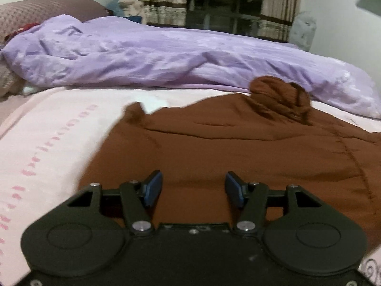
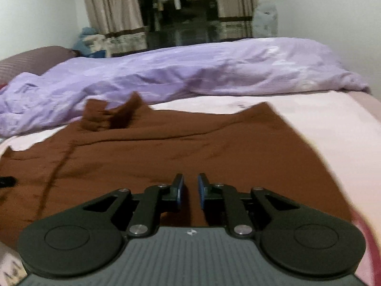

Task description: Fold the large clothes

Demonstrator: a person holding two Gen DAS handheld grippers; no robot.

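We are holding the left gripper (image 1: 194, 188) low over the near part of the brown garment (image 1: 238, 152), jaws spread wide, nothing between them. We are holding the right gripper (image 2: 190, 190) over the same cloth, jaws drawn near each other with a narrow gap showing and no fabric in it, so released too. The brown garment is lying spread on the pink bed sheet (image 1: 59, 128), mostly flat, a seam running along it, and the far edge is bunching up into a crumpled lump (image 1: 281, 100). Beyond it a purple duvet (image 1: 142, 54) is lying heaped across the bed, then a pillow (image 1: 42, 12), curtains (image 2: 114, 7) and a dark window. We are judging this as the pre-grasp step: no fold started. Next move calls for dropping both grippers to the near hem, pinching the corners, then carrying them toward the far edge.
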